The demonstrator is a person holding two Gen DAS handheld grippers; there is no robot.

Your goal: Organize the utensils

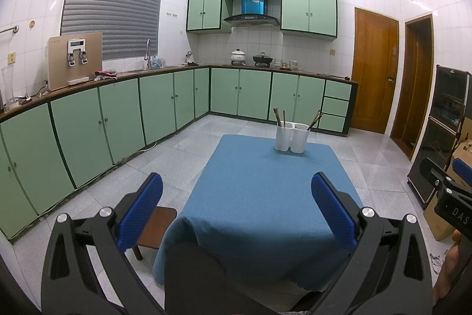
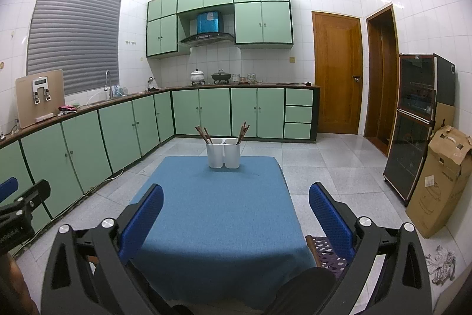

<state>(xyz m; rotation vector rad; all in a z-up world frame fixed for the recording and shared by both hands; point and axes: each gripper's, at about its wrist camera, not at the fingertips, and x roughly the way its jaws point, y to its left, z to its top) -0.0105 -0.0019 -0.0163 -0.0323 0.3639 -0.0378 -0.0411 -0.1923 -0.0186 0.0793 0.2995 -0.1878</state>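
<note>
Blue tablecloth [image 2: 212, 211] under twin white holders [image 2: 223, 153] with chopsticks [image 2: 243, 132], both tongs [image 1: 236, 207] [image 2: 236, 207] spread wide, empty, well short

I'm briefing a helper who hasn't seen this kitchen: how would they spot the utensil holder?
Find the table with the blue cloth in the middle of the floor. At its far end stands the holder, two joined white cups, the only thing on the cloth. Brown chopsticks stick out of both cups.

Left gripper [image 1: 237, 208] and right gripper [image 2: 236, 219], black angular frames, textured blue pads [image 1: 138, 213], round silver screws [image 1: 104, 211]
</note>
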